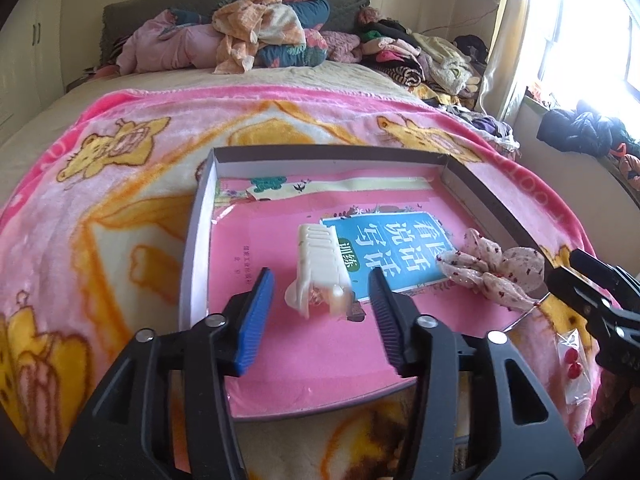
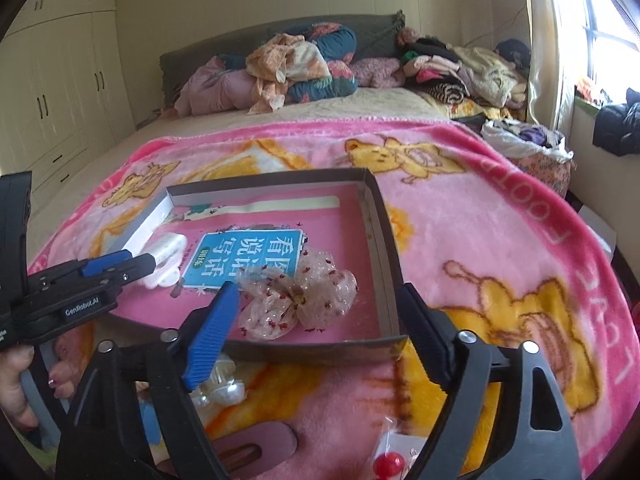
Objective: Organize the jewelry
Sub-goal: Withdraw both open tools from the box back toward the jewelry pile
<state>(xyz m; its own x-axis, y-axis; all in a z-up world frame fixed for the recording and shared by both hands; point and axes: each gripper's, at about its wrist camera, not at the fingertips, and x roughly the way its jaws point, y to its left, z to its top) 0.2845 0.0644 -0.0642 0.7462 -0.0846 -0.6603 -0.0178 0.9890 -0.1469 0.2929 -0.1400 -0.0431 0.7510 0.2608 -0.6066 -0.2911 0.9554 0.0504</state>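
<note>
white hair claw (image 1: 320, 268) inside shallow box (image 1: 192, 264), near left wall: rigid, light, slippery; grip across body. left gripper (image 1: 320, 304), right gripper (image 2: 320, 312): jaws apart, empty.

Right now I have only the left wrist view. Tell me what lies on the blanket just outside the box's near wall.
Observer: A pearly white clip lies there, close to the box, under the right tongs.
Operator: Report those tongs.
Observer: Open, pads pressing on nothing; the sheer bow lies in the box ahead of them.
Operator: Name anything else there.
Observer: A flat mauve piece with a slot, on the blanket nearer the camera.
</note>
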